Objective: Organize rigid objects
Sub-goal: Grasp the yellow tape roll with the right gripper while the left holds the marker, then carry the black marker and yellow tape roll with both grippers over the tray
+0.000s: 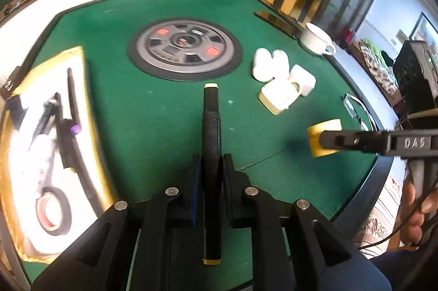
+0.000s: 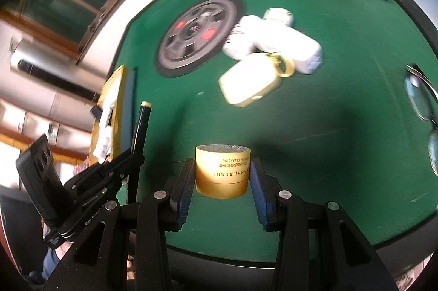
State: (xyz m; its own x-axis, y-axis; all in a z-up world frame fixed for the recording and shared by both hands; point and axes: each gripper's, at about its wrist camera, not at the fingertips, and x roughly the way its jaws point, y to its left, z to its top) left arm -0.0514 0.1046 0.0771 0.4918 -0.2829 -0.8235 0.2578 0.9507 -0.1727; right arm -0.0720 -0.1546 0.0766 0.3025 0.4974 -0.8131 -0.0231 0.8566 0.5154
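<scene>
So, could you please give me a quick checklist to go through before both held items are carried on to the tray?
1. Left tongs shut on the black marker: ok.
2. Marker seated straight along the pads, both yellow ends showing: ok.
3. Right tongs shut on the yellow jar, pads on both sides: ok.
4. Jar off the green table, its shadow lying apart on the felt: ok.
5. Free room in the tray among the tape roll and pens: cannot tell, that part is blurred.
6. Held items apart from the white bottles: ok.
</scene>
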